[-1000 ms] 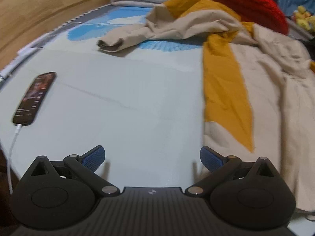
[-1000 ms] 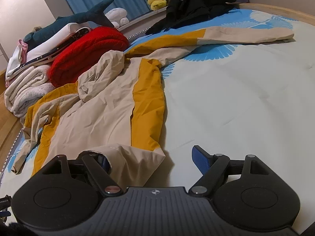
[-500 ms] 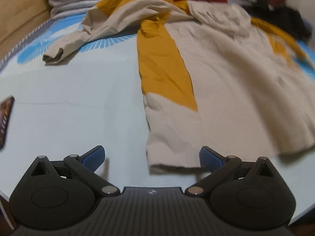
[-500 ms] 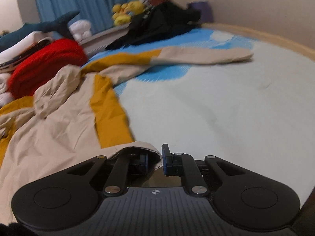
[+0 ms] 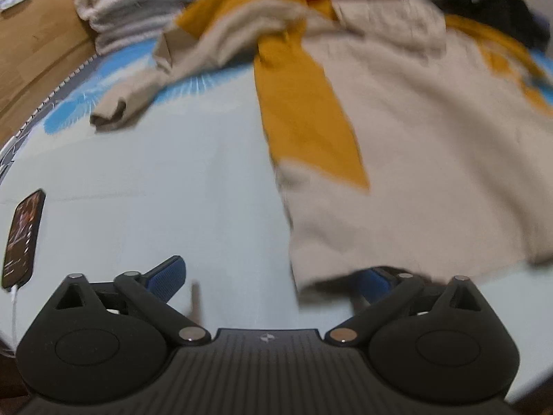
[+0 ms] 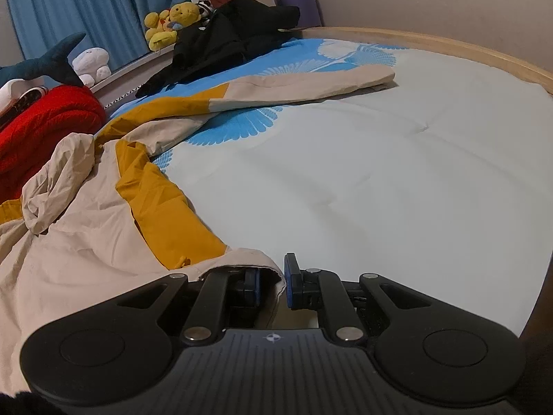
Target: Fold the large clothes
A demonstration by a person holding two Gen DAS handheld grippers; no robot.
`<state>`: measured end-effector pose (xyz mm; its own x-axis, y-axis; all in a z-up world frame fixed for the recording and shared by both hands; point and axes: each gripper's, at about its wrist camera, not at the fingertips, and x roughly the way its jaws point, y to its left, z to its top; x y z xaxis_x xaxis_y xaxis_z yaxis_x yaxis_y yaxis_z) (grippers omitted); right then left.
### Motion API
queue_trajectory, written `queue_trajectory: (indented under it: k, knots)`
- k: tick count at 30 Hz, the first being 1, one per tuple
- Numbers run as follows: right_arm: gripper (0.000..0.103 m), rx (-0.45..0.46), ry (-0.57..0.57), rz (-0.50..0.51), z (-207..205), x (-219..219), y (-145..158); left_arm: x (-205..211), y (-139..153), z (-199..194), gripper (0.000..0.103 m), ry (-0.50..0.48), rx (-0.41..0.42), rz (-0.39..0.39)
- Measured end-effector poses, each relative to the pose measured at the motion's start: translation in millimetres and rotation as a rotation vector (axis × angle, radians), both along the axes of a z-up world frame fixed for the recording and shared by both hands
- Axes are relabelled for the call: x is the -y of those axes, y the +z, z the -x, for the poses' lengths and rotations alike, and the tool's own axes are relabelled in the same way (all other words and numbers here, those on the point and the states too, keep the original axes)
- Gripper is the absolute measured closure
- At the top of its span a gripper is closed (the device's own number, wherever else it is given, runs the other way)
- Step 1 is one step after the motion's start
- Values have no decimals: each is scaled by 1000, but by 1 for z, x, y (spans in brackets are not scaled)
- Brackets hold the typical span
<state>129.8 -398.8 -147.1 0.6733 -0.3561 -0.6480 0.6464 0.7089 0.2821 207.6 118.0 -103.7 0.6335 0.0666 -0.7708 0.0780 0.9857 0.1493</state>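
Bed (image 6: 397,180): pale quilt, fills both views.
Beige-and-mustard jacket (image 5: 397,145): spread centre to right of the left view, long axis running from the lower edge up toward the top.
Right gripper (image 6: 273,282): clenched on the jacket's lower right corner.
Left gripper (image 5: 269,278): jaws wide, closing; the lower left hem corner apparently lies between them, though blurred.
Phone (image 5: 22,238): left edge.

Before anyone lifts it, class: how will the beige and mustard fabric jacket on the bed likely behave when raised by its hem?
The beige and mustard fabric jacket will probably drape limply; it already lies in soft wrinkles. It seems light, since its hem curls up in the right tool. The outstretched sleeve would likely trail behind.
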Motion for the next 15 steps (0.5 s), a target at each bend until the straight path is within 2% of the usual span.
queue_trajectory:
  k: [1,2,3,4,5,6,7,8,10,13,15]
  knots:
    - [88,0,4,-2,-1,0,0,1,1,-4,20,-6,16,16]
    - [87,0,10,-4,-3,0,-1,4,2,-8,54,-18,20,23]
    - [85,-5,29,-15,-5,-1,-3,6,2,-11,79,-34,20,35]
    - [69,-16,58,-29,-8,-2,-6,8,4,-13,101,-28,29,39]
    - [62,-35,88,-43,-12,-3,-10,6,10,-12,101,2,64,36]
    - [70,-60,128,-53,-16,-5,-14,3,19,-10,101,25,99,44]
    - [99,-75,169,-52,-17,-6,-14,-5,31,-7,101,52,137,70]
    - [101,-78,189,-33,-16,-5,-10,-17,43,-3,101,89,163,111]
    - [101,-3,236,17,0,1,16,-43,62,9,102,127,176,179]
    - [101,5,331,68,27,9,56,-51,67,30,101,74,133,115]
    - [101,-30,381,125,40,8,66,-45,58,38,101,37,74,62]
